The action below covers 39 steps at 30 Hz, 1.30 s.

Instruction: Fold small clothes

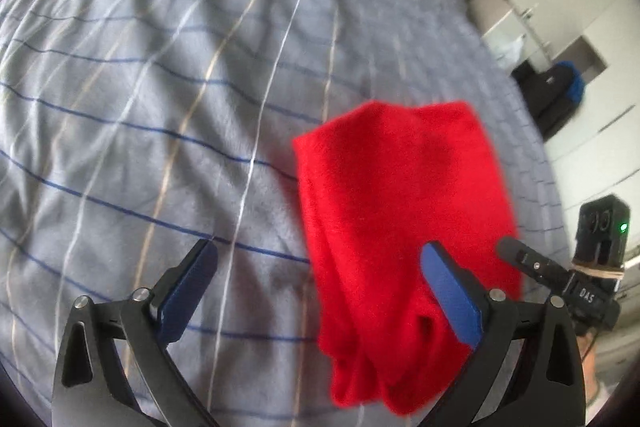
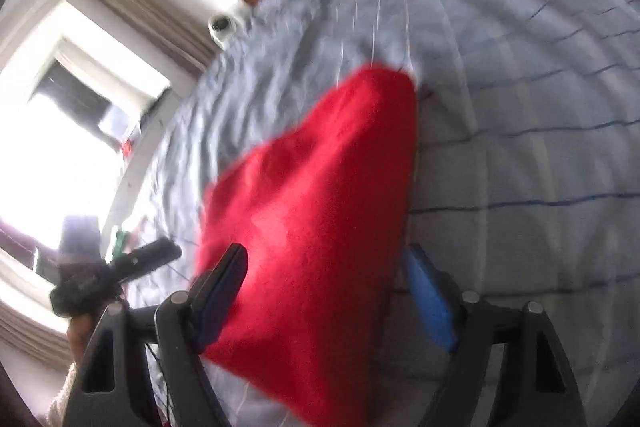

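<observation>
Where grippers gape: red cloth (image 1: 404,211).

Red garment (image 1: 400,211) on grey bedspread (image 1: 160,107) checked blue, beige, white.

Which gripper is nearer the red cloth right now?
Right. The right gripper is open with the red cloth between its fingers. The left gripper is open too, with the cloth mostly off to its right.

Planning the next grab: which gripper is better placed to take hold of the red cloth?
Right, probably. The red cloth lies between the open right gripper fingers, while it sits beside the open left gripper, past its right finger.
</observation>
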### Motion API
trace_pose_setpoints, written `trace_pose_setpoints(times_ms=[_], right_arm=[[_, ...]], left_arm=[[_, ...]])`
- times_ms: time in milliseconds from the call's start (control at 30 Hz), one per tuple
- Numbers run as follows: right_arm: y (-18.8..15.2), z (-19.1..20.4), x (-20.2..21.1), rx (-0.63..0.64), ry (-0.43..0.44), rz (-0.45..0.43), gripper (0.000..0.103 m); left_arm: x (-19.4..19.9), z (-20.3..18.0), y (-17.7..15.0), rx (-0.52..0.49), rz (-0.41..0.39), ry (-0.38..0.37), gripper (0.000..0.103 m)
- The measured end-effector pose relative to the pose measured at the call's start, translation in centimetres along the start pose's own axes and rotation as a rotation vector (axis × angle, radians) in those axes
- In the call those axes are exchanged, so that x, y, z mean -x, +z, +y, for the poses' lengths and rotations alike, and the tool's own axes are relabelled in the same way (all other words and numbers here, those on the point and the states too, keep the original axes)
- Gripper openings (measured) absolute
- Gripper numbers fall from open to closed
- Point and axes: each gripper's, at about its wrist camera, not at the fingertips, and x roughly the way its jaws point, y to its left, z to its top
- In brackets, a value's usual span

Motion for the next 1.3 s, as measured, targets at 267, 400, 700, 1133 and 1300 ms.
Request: trace_pose_setpoints(times_ms=[267,400,700,1133,1300], right_arm=[[-1.5,5.6,-3.9,0.326,-0.271,-0.008,0.039],[-3.6,10.0,-4.4,0.578,-0.415,-0.054,0.033],[-1.3,14.6,2.4,0.557,-0.265,-0.316,0.032],[-7.1,8.7,7.3,0.405,-0.428,-0.281,0.1],[-11.4,10.5,12.4,0.394,-0.416,-0.346,0.103]], left_arm=[[-2.9,-2.5,-0.6,-0.093,0.026,0.048,0.047],[-1.5,-3.9,-0.8,-0.105,-0.016,0.064,0.016],[7.8,-5.4,1.3,-0.193,-0.237,0.065,0.023],[12.7,-5.3,-9.4,-0.229,-0.442,0.315,0.101],[16.7,-8.2,-13.0,-0.311,-0.523,0.343,0.103]])
